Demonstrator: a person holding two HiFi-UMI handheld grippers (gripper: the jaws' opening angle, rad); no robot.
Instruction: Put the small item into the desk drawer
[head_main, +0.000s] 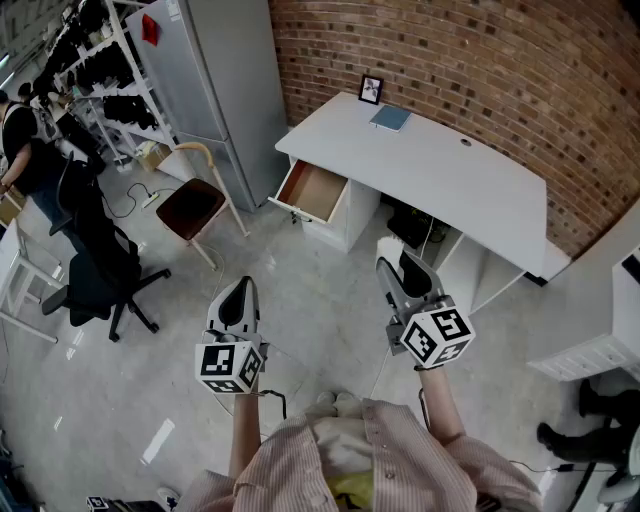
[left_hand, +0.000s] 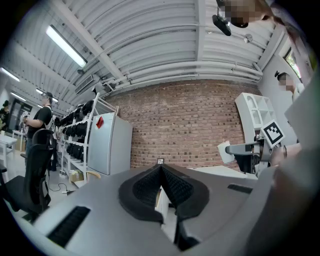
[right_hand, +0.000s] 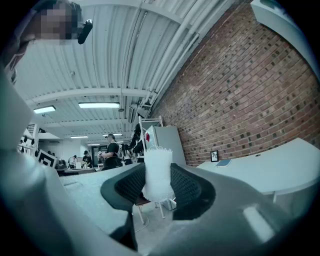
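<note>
**A:** Head view first. Where is everything?

**B:** The desk drawer (head_main: 313, 192) stands pulled open at the left end of the white surface (head_main: 450, 170), well apart from both hands. The right hand-held gripper (head_main: 392, 262) carries the small item (head_main: 390, 246), a white piece. The left hand-held gripper (head_main: 243, 288) hangs beside it over the floor.

**A:** Left gripper view?

**B:** Its jaws meet at the tips with nothing between them: closed and empty.

**A:** Right gripper view?

**B:** The jaws stand wide, with the pads pressing on both sides of the white piece. It sits upright with a frayed top. It looks soft, perhaps foam or fabric, though the wide-angle blur leaves that unsure.

**A:** So how to do this well?

**B:** My judgement: step closer first and hold an even squeeze so a soft piece doesn't slip. Bring it over the middle of the drawer, lower it inside the walls, and only then let go.
</note>
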